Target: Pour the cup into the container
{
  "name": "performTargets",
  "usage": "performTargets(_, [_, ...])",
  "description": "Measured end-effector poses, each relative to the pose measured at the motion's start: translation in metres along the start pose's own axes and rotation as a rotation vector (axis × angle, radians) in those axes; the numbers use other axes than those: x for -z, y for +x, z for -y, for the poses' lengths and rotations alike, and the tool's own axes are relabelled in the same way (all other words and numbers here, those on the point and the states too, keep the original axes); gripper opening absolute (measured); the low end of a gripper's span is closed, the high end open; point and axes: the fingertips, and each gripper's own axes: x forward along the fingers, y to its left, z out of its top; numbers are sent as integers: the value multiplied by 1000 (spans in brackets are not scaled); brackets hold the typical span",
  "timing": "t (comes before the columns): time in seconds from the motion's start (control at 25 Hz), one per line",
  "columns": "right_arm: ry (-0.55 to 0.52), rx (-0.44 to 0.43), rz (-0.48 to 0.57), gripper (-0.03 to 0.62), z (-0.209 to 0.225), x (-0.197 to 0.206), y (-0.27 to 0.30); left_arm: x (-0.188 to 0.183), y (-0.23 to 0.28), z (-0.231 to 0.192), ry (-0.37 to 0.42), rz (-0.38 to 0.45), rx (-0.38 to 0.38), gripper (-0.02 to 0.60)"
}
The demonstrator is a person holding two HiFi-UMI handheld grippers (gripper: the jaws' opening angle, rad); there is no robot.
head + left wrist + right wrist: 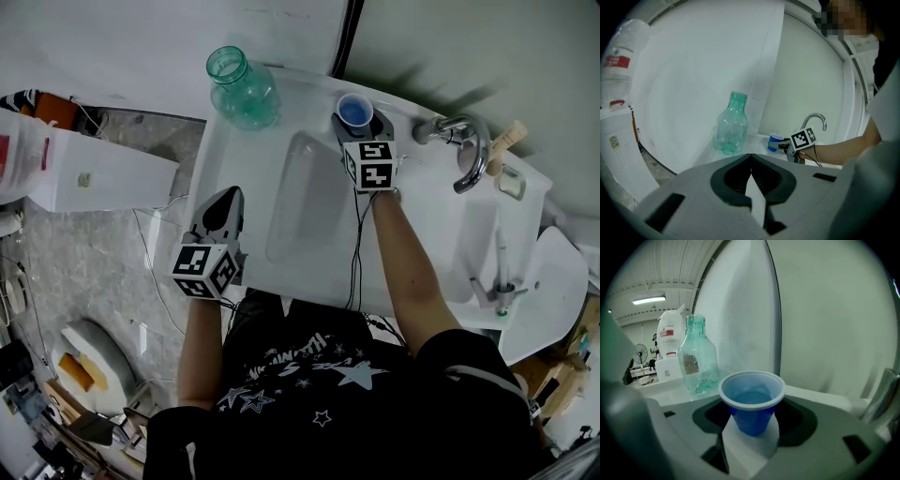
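While the left gripper (751, 157) hangs over the near left edge of the white sink (412, 206), its 2 fingers (729, 180) are pressed together at the tips with nothing between them. Ahead of those tips and a little to their left stands the clear green bottle (732, 124), upright and uncapped on the sink's back ledge, well apart from them.

Over at the back ledge, the right gripper (361, 127) has its 2 fingers on either side of the blue cup (751, 399). From the right gripper view, the dark pads (715, 416) appear to press on the cup's lower wall from left and right, though the wide lens makes the contact hard to judge for certain. Between them the cup stands upright, its white-lipped rim well above the fingers, and blue liquid shows inside it. White ledge surface shows in the gap beneath the cup.

Past the right fingertips and off to their left is the bottle, near the cup but apart from it. To the right of those fingers, the chrome tap (464, 141) curves over the ledge. Each gripper carries 1 marker cube (370, 164) behind its fingers, with the person's bare forearm running back from it.
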Motion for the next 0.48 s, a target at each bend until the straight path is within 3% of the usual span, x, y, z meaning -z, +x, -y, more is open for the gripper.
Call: performTargets(0.48, [2, 41, 17, 279, -9, -25, -22, -16, -2, -22, 6, 33, 60, 11])
